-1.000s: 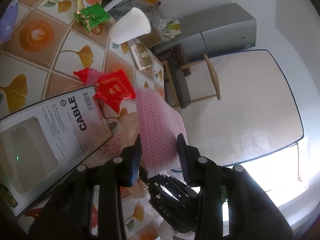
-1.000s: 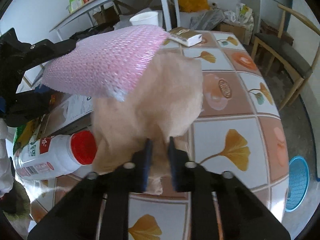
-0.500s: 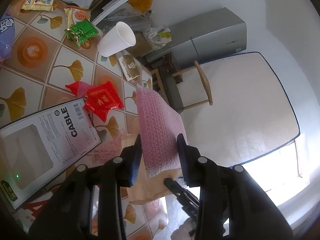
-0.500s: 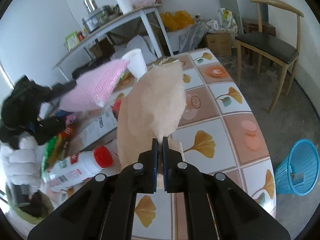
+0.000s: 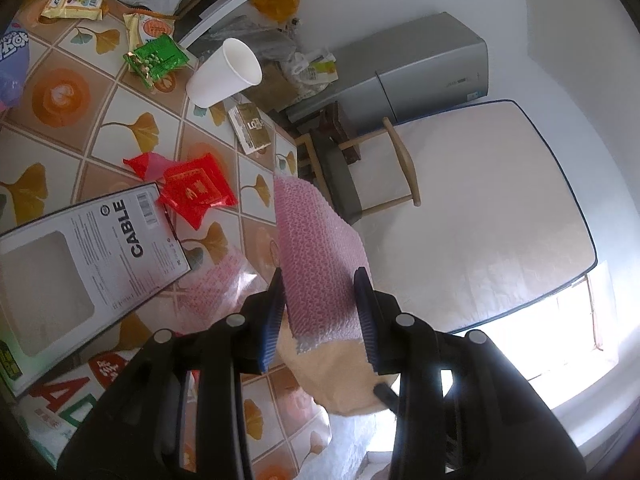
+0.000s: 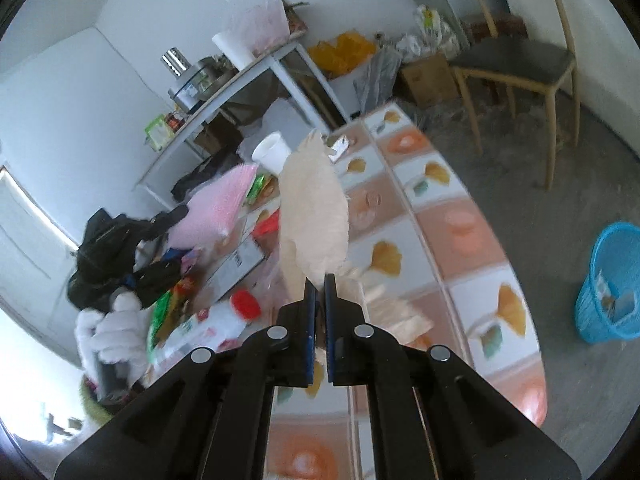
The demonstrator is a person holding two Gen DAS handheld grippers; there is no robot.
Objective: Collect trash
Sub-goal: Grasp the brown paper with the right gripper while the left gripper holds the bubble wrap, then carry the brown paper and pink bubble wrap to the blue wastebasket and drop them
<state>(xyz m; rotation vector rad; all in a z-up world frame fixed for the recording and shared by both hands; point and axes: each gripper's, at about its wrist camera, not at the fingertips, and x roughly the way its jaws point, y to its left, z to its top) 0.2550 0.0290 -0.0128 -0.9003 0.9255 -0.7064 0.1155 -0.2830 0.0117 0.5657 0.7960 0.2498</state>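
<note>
Cup (image 5: 224, 74) on table (image 5: 60, 128) behind wrapper (image 5: 196, 194); box (image 5: 88, 264) left of wrapper; basket (image 6: 610, 282) on floor right of table.

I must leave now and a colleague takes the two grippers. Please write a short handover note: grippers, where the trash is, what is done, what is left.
Left gripper: closed on the pink bubble wrap, held above the table.
Right gripper: shut on the beige paper, lifted off the table.
Blue bin: on the floor beside the table, already with some trash inside.
Done: two pieces picked up.
Left: drop both in the bin, then collect the white cup, red wrapper, green wrapper, cable box and red-capped bottle.
</note>
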